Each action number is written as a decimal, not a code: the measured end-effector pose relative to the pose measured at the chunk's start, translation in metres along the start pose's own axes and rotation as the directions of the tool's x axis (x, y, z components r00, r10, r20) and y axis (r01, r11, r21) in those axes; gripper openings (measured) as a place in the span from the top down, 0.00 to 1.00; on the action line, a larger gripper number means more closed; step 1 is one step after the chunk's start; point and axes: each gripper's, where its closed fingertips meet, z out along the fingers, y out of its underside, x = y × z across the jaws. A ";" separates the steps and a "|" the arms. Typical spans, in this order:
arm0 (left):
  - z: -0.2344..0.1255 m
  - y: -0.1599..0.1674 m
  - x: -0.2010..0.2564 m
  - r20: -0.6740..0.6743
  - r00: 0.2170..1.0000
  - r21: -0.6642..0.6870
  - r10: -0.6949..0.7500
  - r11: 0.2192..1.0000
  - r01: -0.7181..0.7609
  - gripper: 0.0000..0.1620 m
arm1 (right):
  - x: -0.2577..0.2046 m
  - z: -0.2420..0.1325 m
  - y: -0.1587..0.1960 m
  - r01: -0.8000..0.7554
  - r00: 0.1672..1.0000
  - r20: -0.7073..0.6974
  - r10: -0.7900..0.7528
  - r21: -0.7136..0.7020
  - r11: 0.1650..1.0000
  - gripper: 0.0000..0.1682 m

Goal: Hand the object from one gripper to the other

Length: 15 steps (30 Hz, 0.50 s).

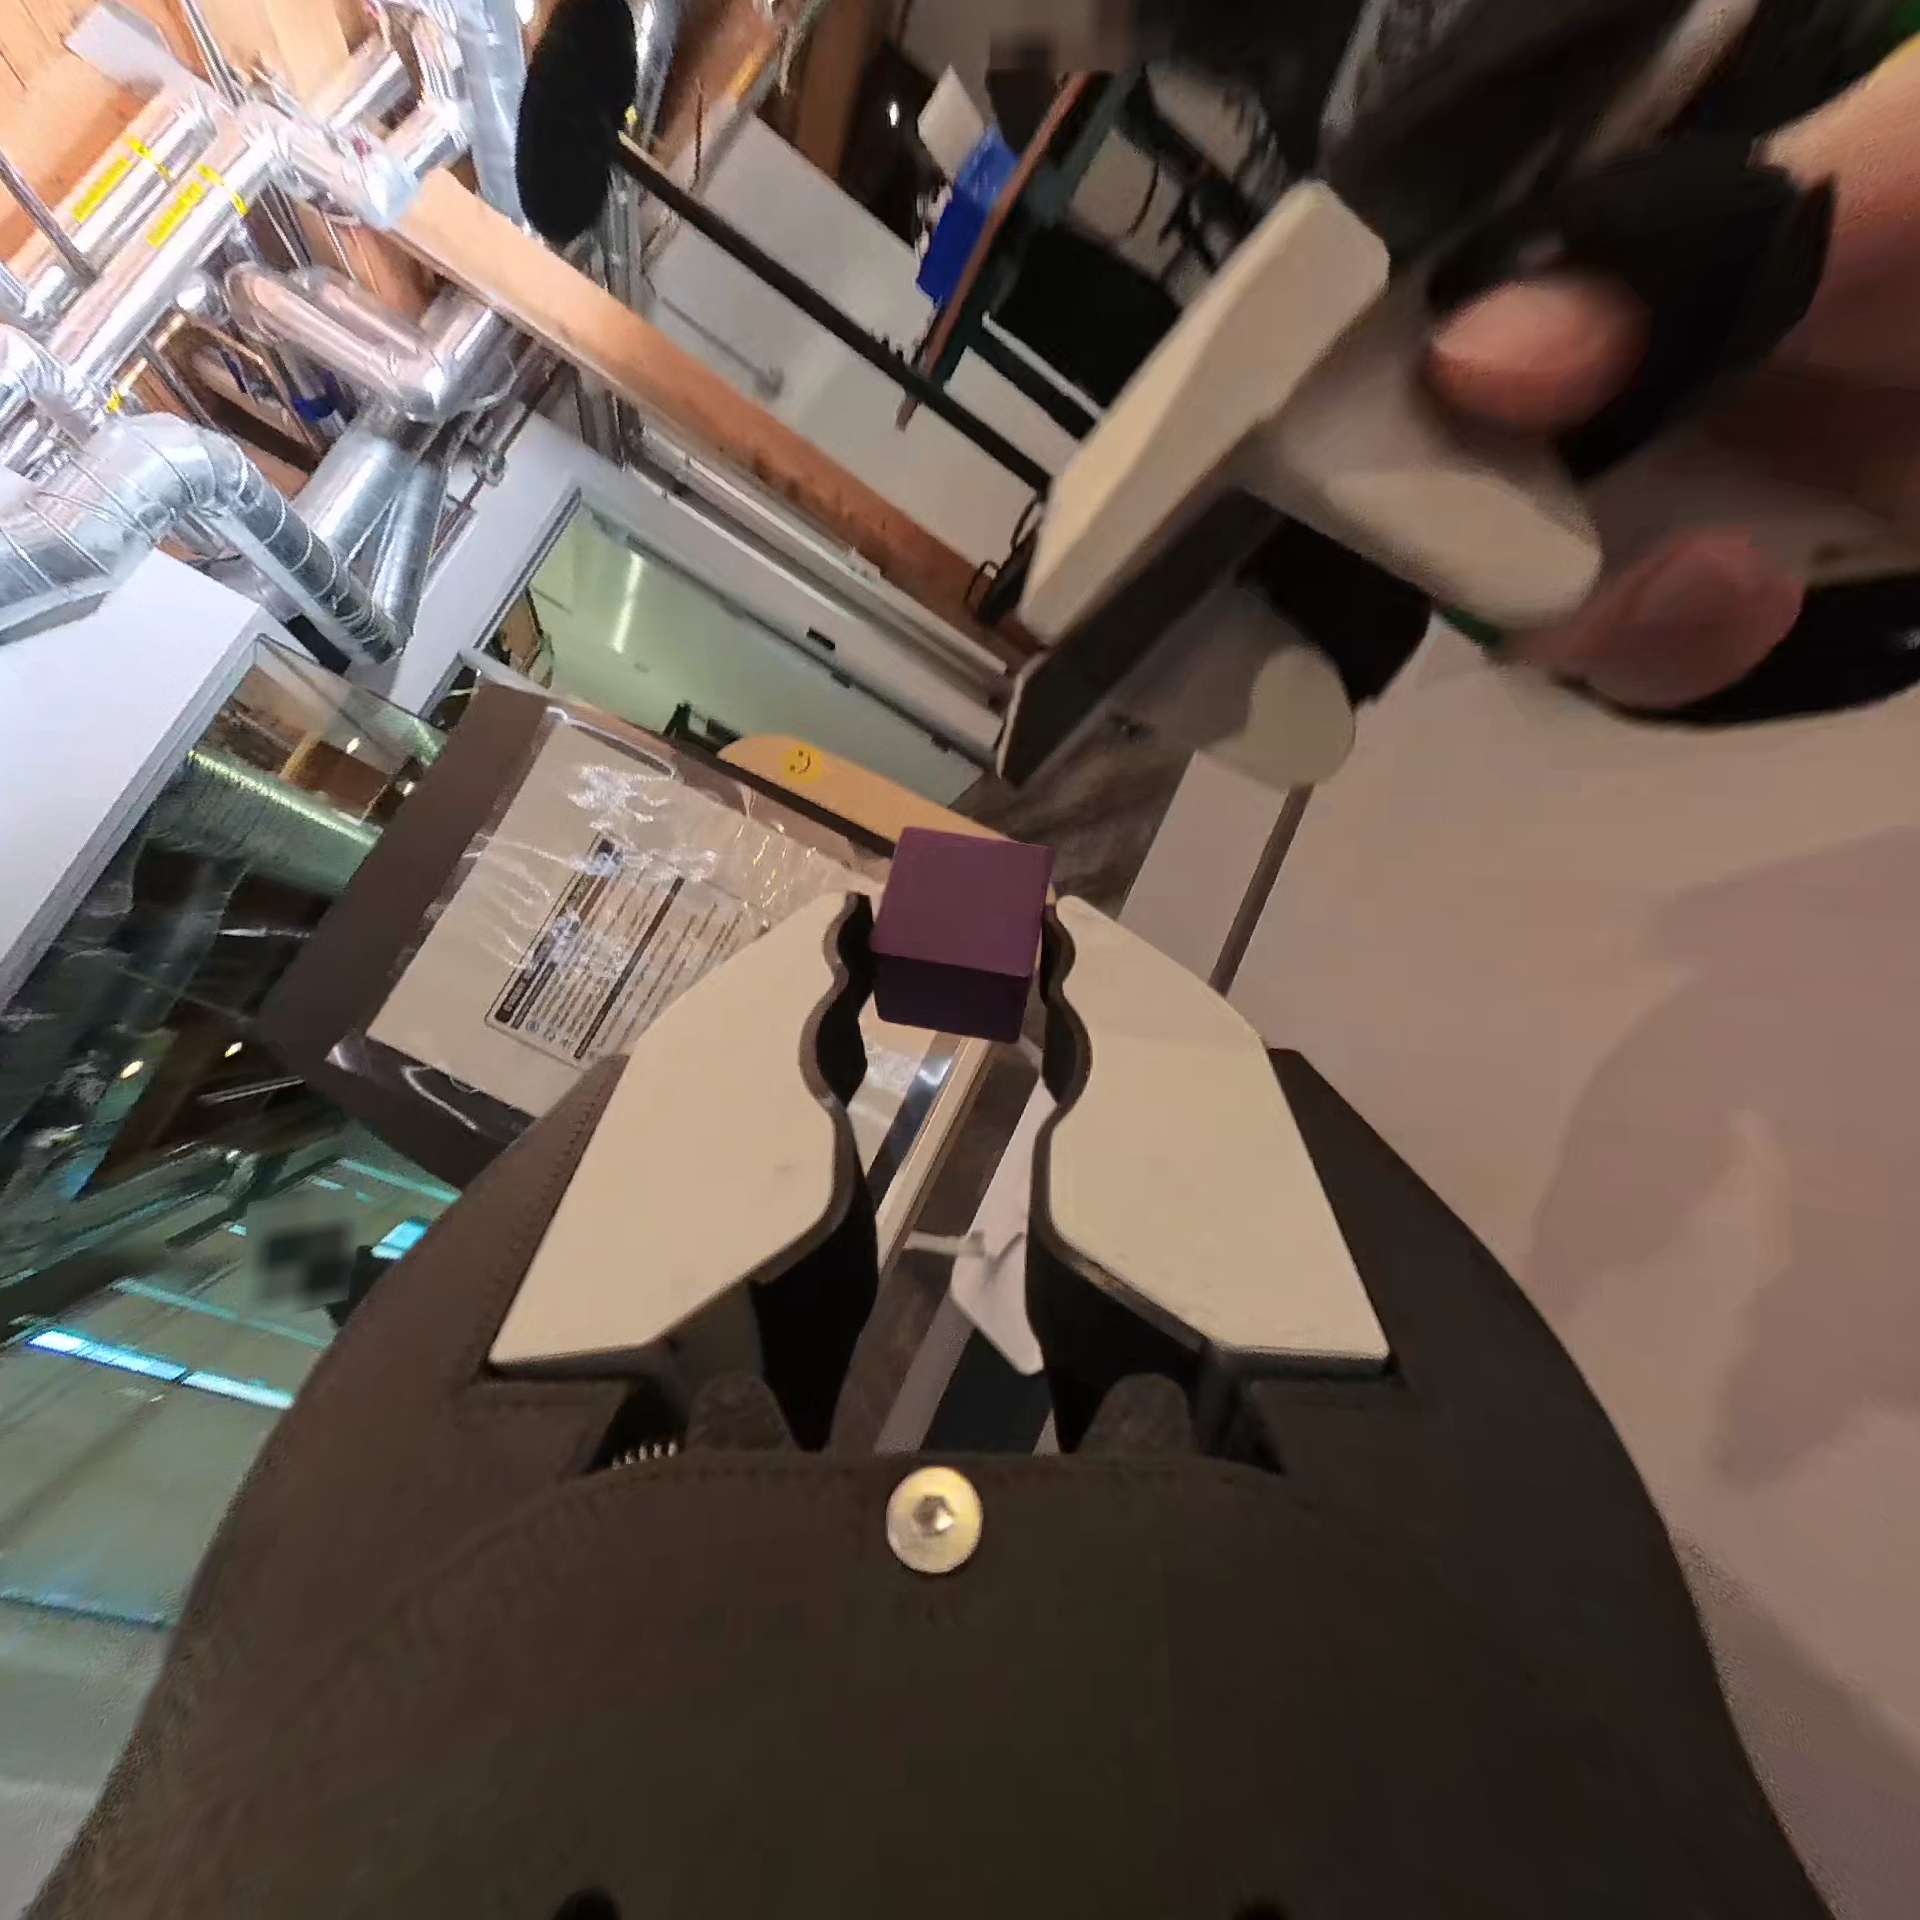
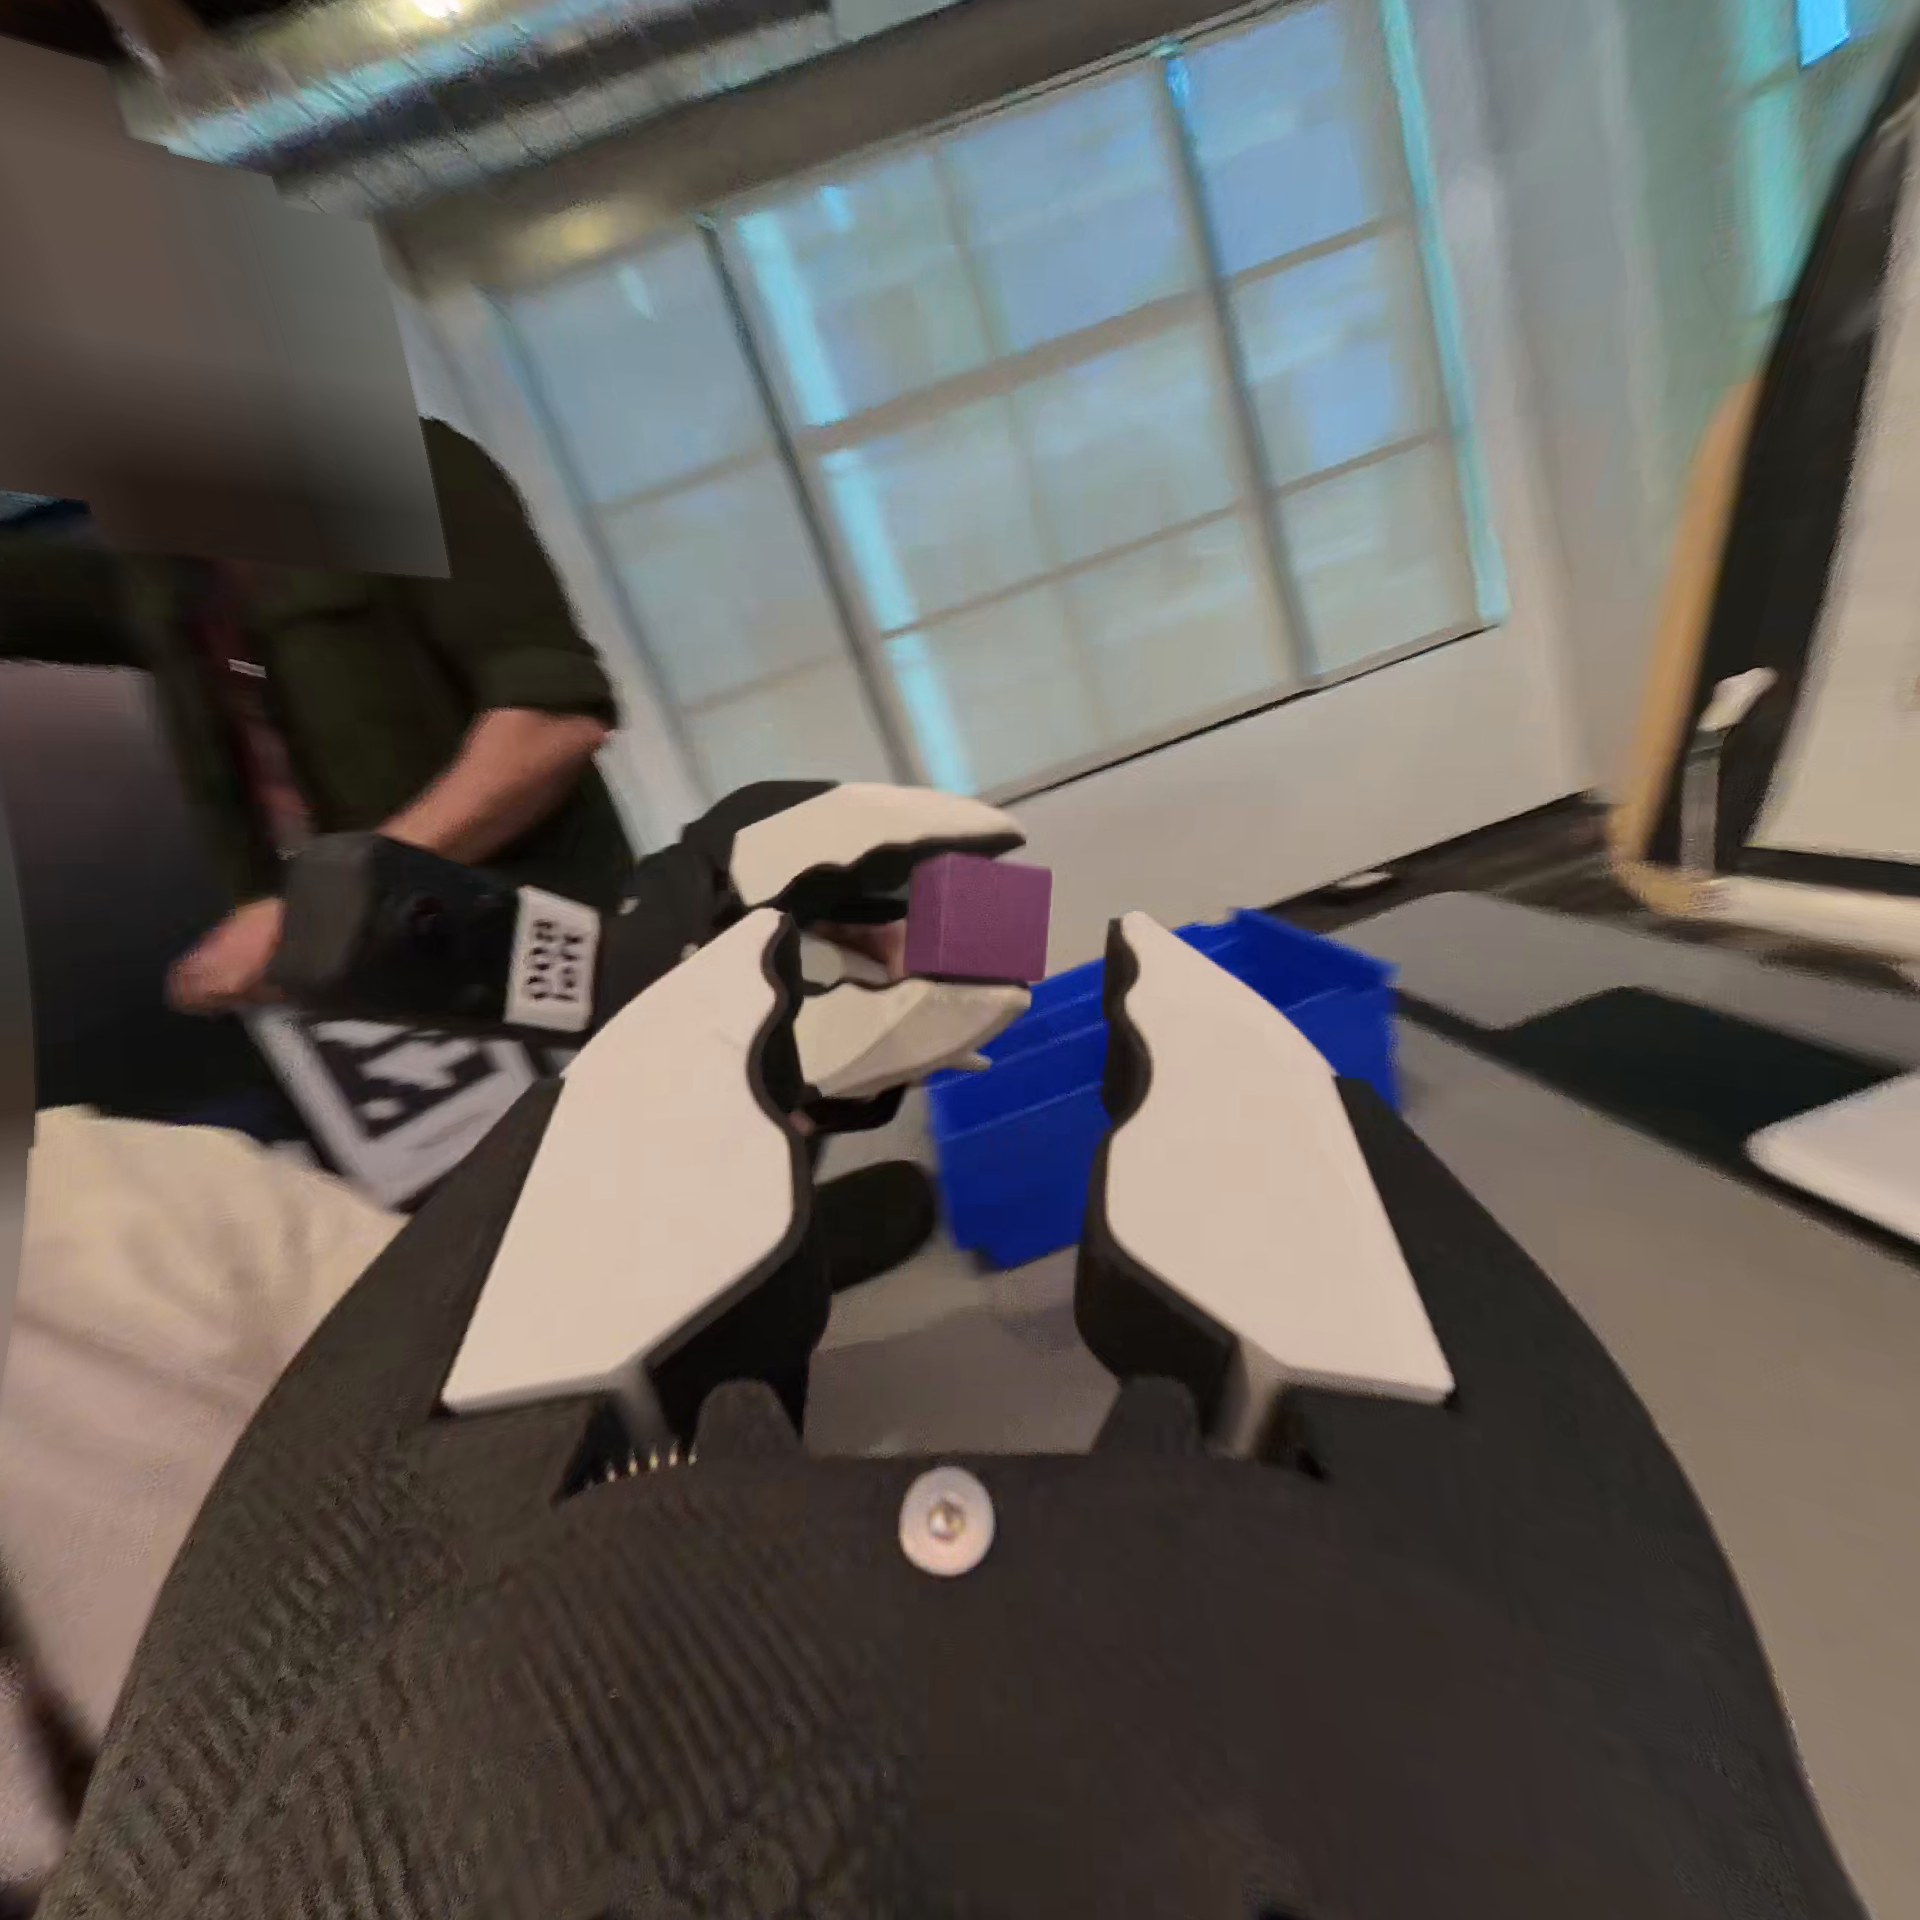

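A small purple cube (image 1: 961, 925) sits pinched between the tips of my left gripper (image 1: 954, 909), which is shut on it and holds it in the air. In the right wrist view the same cube (image 2: 977, 930) shows between the left gripper's white fingers (image 2: 883, 831), one above and one below it. My right gripper (image 2: 951, 940) is open and empty, its jaws standing either side of the cube without touching it. A white part of the right gripper's body (image 1: 1205, 416) shows blurred at the upper right of the left wrist view, held by a gloved hand (image 1: 1621, 343).
A blue bin (image 2: 1039, 1143) stands on the grey table (image 2: 1558, 1299) beyond the grippers. A person's gloved hand (image 2: 416, 935) holds the left gripper, with a black-and-white marker board (image 2: 416, 1081) under it. A plastic-wrapped box (image 1: 582, 914) lies behind the cube. Only a small space, under 4 cm, lies between the two pairs of fingers.
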 end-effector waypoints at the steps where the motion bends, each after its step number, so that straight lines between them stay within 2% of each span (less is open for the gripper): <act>1: 0.003 0.004 0.002 0.008 0.999 -0.030 0.032 0.999 -0.032 0.81 | 0.005 0.000 -0.002 0.049 0.995 -0.090 -0.050 -0.014 0.999 0.67; 4: 0.010 0.013 0.009 0.019 0.990 -0.124 0.140 0.983 -0.137 0.82 | 0.016 0.003 0.009 0.180 0.928 -0.297 -0.223 -0.163 0.970 0.67; 7: 0.016 0.011 0.021 -0.001 0.980 -0.151 0.198 0.969 -0.196 0.82 | 0.021 0.010 0.030 0.225 0.867 -0.367 -0.338 -0.318 0.921 0.67; 8: 0.017 0.010 0.025 -0.006 0.978 -0.154 0.211 0.966 -0.209 0.82 | 0.024 0.012 0.036 0.225 0.852 -0.382 -0.359 -0.352 0.909 0.69; 9: 0.018 0.008 0.027 -0.004 0.976 -0.155 0.220 0.964 -0.218 0.82 | 0.028 0.011 0.041 0.225 0.837 -0.396 -0.379 -0.382 0.896 0.76; 11: 0.020 0.008 0.029 0.003 0.975 -0.161 0.221 0.963 -0.218 0.81 | 0.033 0.010 0.042 0.230 0.821 -0.411 -0.396 -0.398 0.888 0.83; 15: 0.016 0.000 0.023 0.011 0.995 -0.113 0.104 0.988 -0.102 0.74 | 0.024 0.007 0.028 0.188 0.887 -0.359 -0.291 -0.294 0.937 0.83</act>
